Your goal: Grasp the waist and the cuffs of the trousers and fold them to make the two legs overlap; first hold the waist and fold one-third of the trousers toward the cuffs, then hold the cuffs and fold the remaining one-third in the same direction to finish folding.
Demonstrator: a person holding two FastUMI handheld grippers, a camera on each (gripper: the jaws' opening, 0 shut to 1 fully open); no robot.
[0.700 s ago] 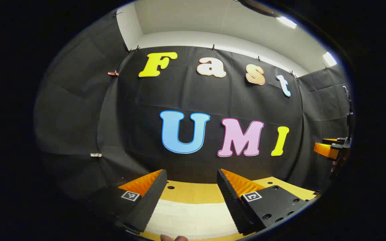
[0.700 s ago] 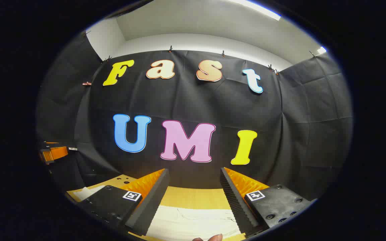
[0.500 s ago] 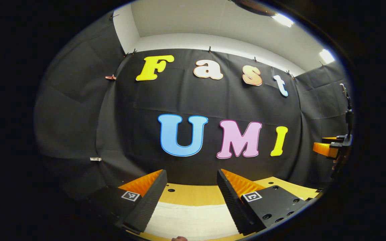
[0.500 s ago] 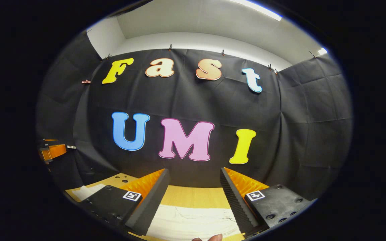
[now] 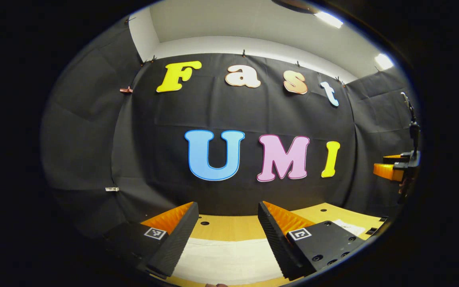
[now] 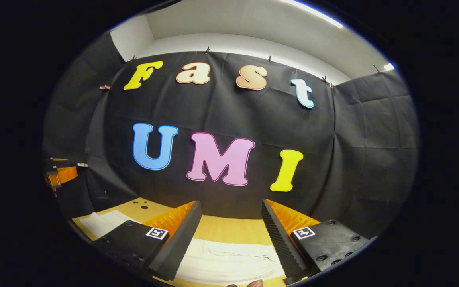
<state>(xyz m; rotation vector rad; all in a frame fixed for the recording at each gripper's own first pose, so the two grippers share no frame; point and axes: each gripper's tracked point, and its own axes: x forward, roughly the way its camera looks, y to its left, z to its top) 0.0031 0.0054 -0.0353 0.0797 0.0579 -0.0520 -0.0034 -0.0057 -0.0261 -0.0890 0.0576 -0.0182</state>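
White trousers (image 5: pixel 227 261) lie flat on a wooden table (image 5: pixel 229 227), low in the left gripper view, between and below my left gripper's fingers. My left gripper (image 5: pixel 227 213) stands open above them and holds nothing. In the right gripper view the same white trousers (image 6: pixel 229 261) show creases and seams beneath my right gripper (image 6: pixel 231 211), which is open and holds nothing. Another stretch of the white cloth (image 6: pixel 104 223) shows at the lower left there. Each gripper appears at the far edge of the other's view: the right gripper (image 5: pixel 393 169) and the left gripper (image 6: pixel 60 175).
The wooden table (image 6: pixel 229 229) carries several small holes and ends at the black cloth wall close behind. A fingertip (image 6: pixel 249 284) of a hand pokes in at the bottom edge of the right gripper view.
Both views have tipped slightly downward, so more of the table and the white cloth shows. Both grippers stay open.
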